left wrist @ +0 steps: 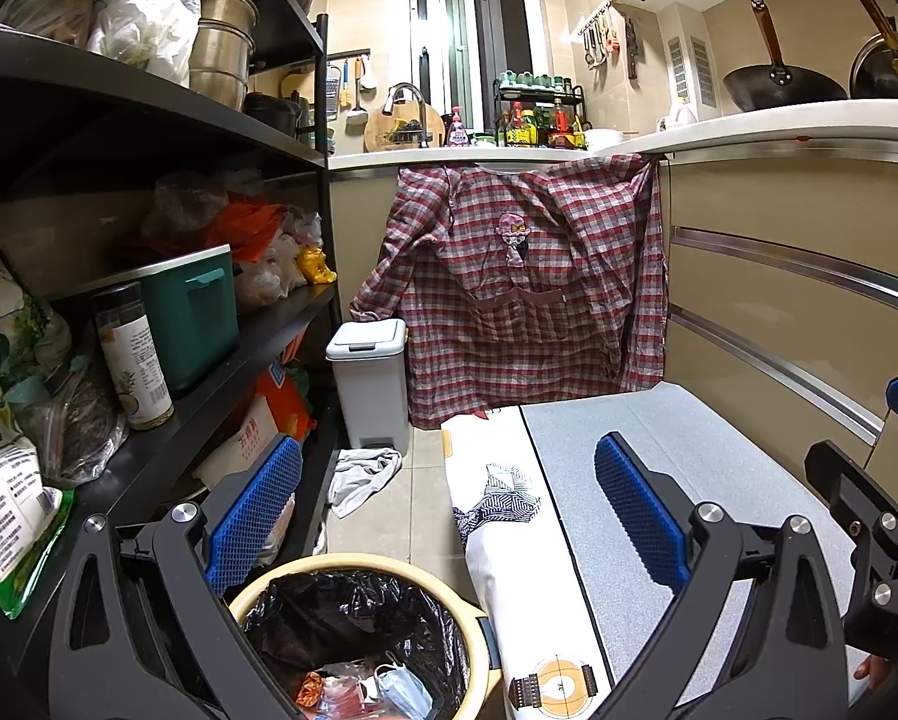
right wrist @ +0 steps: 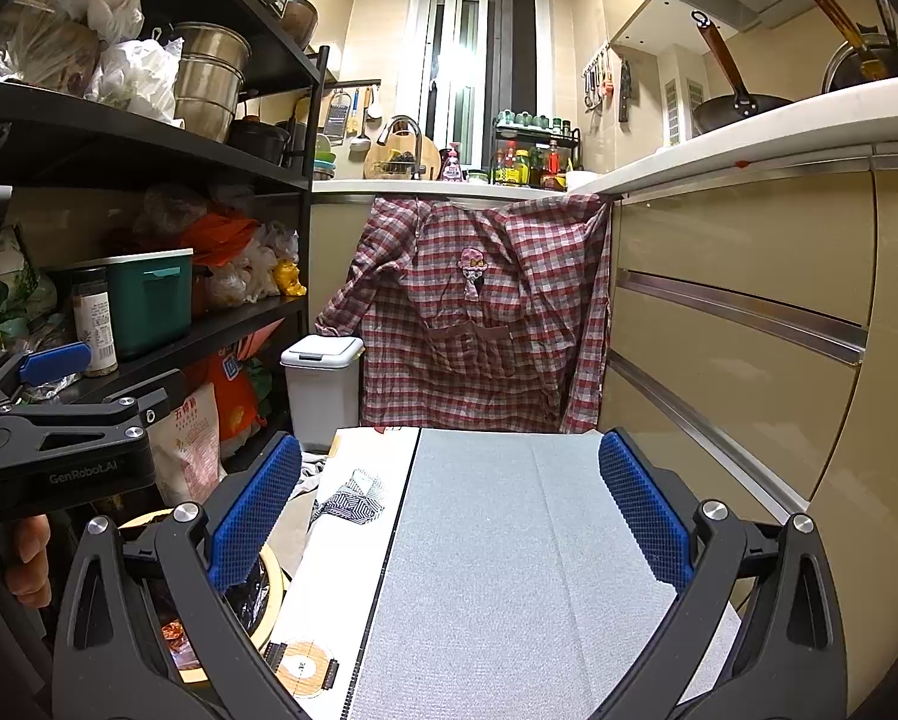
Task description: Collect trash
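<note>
Hovering, both tools [left wrist: 449,516] [right wrist: 449,516] gape.

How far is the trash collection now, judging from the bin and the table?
Done: the round bin with the black liner already holds trash, including a face mask and red wrappers. In hand: nothing; the left gripper and the right gripper are both open and empty. Left: the grey table mat shows no trash; only a white cloth lies on the floor, and whether it is trash cannot be told.
</note>
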Available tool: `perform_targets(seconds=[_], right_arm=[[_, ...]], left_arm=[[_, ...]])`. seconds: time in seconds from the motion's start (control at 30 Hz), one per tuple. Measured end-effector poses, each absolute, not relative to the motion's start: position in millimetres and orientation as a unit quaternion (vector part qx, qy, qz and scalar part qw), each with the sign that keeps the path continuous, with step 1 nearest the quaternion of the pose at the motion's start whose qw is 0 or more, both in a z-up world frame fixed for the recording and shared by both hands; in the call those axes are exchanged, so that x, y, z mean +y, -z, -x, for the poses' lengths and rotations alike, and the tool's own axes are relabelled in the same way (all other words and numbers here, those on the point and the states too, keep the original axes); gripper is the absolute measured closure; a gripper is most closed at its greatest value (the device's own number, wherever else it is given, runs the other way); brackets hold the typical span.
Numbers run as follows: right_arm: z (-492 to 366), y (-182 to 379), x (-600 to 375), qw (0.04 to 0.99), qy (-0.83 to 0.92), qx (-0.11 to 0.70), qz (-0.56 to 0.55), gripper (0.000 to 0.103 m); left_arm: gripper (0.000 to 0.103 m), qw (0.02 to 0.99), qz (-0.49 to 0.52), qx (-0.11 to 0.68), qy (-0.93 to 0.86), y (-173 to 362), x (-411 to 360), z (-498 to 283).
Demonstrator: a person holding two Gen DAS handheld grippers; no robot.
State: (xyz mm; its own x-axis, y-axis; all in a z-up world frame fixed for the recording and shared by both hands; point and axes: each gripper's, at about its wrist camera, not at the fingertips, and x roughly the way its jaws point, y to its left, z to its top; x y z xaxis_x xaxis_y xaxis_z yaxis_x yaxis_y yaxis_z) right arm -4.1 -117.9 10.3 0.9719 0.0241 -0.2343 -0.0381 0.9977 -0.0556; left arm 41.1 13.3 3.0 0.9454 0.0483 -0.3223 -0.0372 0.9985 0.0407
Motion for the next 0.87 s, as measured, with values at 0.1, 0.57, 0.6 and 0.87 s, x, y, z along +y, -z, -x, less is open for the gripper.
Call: perform_targets(seconds=[0.1,0.57,0.6,0.87], right_arm=[[4.1,-10.5,-118.0,0.993,-0.016,0.117,0.03,0.005],[4.2,-10.5,-117.6,0.993,-0.016,0.117,0.03,0.005],[4.1,-10.5,-117.8,0.993,-0.016,0.117,0.03,0.005],[4.1,-10.6,-117.5,0.993,-0.016,0.117,0.03,0.005]], left_arm=[[0.008,0.986,-0.017,0.164,-0.022,-3.3,12.4,-41.3],[0.008,0.987,-0.017,0.16,-0.022,-4.3,12.1,-41.2],[0.008,0.987,-0.017,0.16,-0.02,-4.9,11.7,-41.4],[0.008,0.986,-0.019,0.163,-0.015,-3.6,13.4,-42.6]])
